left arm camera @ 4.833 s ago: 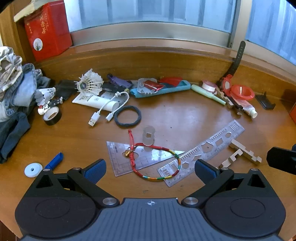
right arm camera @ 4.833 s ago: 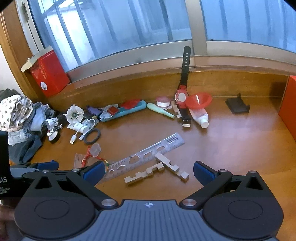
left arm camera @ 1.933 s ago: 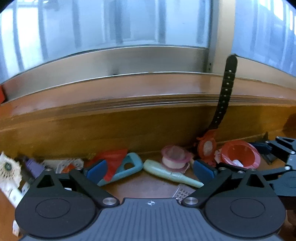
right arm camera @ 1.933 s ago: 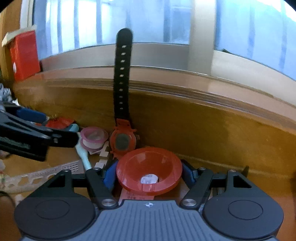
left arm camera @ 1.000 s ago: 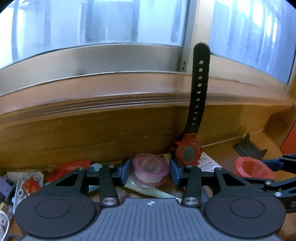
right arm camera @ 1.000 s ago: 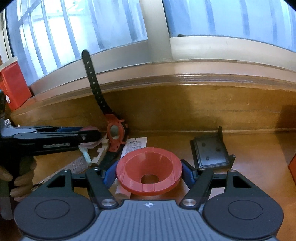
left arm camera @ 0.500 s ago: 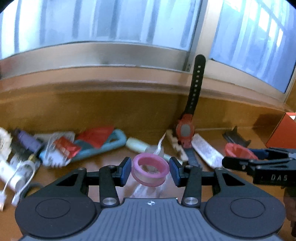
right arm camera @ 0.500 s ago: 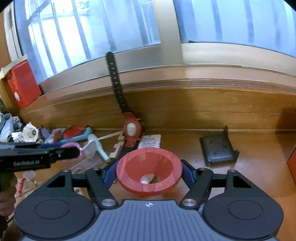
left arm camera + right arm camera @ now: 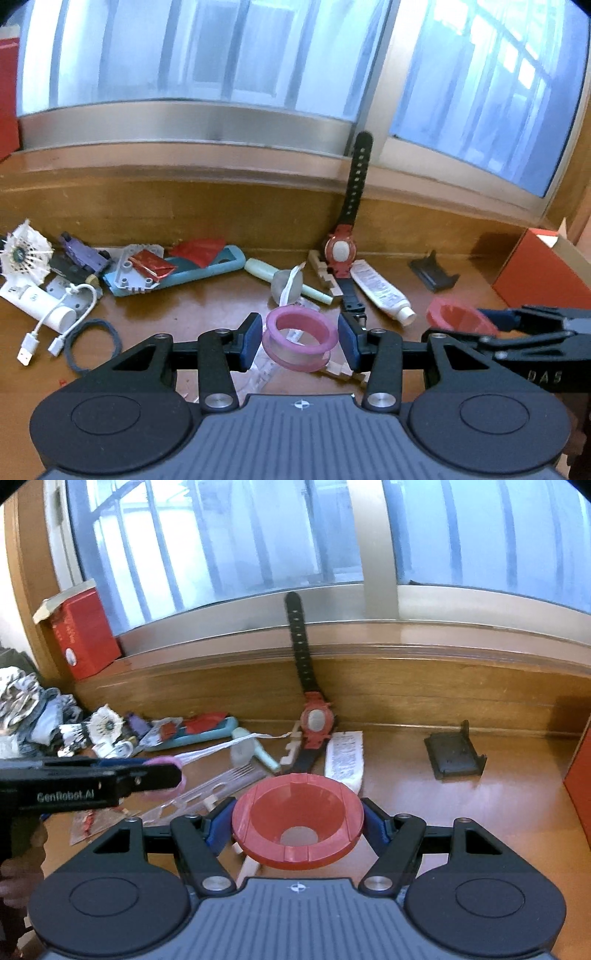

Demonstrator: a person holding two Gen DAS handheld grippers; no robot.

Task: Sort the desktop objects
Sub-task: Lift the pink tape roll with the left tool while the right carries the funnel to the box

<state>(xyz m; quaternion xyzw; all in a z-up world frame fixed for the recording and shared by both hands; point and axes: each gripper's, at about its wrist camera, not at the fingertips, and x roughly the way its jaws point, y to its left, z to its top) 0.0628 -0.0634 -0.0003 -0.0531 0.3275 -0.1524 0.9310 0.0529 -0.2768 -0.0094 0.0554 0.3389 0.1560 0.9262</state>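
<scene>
left claw (image 9: 301,341) grips pink tape roll (image 9: 300,338), hole up | right claw (image 9: 297,829) grips red funnel (image 9: 297,829), mouth up

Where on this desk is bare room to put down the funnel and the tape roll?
Bare wood lies between the white tube and the black stand, and on toward the orange box. From the watch leftward to the clothes, it is crowded.

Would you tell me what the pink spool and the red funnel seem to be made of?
Pink spool: probably glossy plastic flanges, with a clear tape-like strip wound between them and trailing off. Red funnel: likely moulded plastic, uniform colour, soft sheen, segmented rim.
</scene>
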